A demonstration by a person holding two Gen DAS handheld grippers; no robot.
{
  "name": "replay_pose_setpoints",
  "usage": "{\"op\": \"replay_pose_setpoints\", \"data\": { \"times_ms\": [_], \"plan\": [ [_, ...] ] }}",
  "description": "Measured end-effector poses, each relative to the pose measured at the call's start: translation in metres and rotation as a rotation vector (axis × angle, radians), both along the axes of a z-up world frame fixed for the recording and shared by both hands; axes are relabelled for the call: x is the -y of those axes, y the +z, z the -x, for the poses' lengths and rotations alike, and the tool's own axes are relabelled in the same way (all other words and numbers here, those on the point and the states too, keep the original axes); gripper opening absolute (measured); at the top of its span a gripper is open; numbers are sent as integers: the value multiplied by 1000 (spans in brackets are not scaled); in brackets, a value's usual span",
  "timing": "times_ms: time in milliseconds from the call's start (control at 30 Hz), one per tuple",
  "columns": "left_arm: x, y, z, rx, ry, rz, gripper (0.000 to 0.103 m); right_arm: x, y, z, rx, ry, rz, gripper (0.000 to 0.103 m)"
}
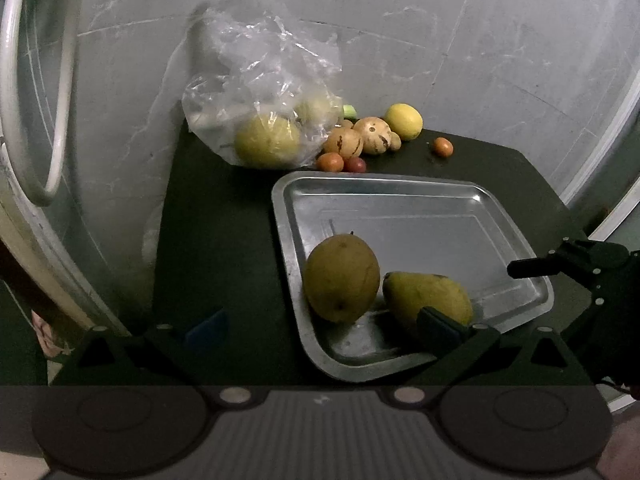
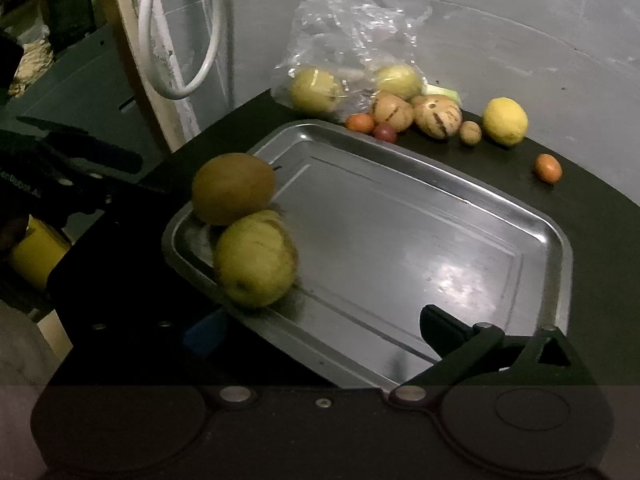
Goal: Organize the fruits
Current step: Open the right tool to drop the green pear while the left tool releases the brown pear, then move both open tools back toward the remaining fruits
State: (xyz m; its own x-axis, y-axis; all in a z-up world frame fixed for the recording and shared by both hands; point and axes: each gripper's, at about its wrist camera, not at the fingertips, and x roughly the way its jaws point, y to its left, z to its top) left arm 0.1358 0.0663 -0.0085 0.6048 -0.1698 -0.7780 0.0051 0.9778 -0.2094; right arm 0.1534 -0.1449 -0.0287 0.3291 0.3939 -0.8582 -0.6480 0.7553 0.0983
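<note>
Both grippers spread wide, empty; loose fruit lies far side of tray.

Left gripper [image 1: 320, 328] jaws well apart, gripping nothing, right finger [image 1: 440, 326] just in front of mango [image 1: 428, 300] w/ brown pear [image 1: 342, 278] touching it, both in near-left corner of metal tray [image 1: 400, 184]. Right gripper [image 2: 316, 332] likewise open, empty, over tray's near edge. Beyond tray: striped melons [image 2: 438, 115], lemon [image 2: 505, 121], small red fruits [image 2: 360, 123], lone one [image 2: 548, 168] off right, bagged pears in plastic bag [image 2: 352, 40] back-left. Lemon & lone red fruit nearer right gripper, bag nearer left. Probably next: reach fwd over tray.
</note>
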Motion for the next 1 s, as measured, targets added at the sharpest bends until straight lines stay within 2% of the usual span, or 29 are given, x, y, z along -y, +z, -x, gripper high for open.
{"op": "replay_pose_setpoints", "data": {
  "times_ms": [200,500,1000],
  "plan": [
    [0,2,-2,-13,31,-2,102,19,3,-8,17,-48,-10,102],
    [-4,8,-13,-6,102,-53,102,41,3,-22,46,-122,-10,102],
    [8,30,-57,52,195,-1,102,62,0,-36,82,-214,-30,102]
  ]
}}
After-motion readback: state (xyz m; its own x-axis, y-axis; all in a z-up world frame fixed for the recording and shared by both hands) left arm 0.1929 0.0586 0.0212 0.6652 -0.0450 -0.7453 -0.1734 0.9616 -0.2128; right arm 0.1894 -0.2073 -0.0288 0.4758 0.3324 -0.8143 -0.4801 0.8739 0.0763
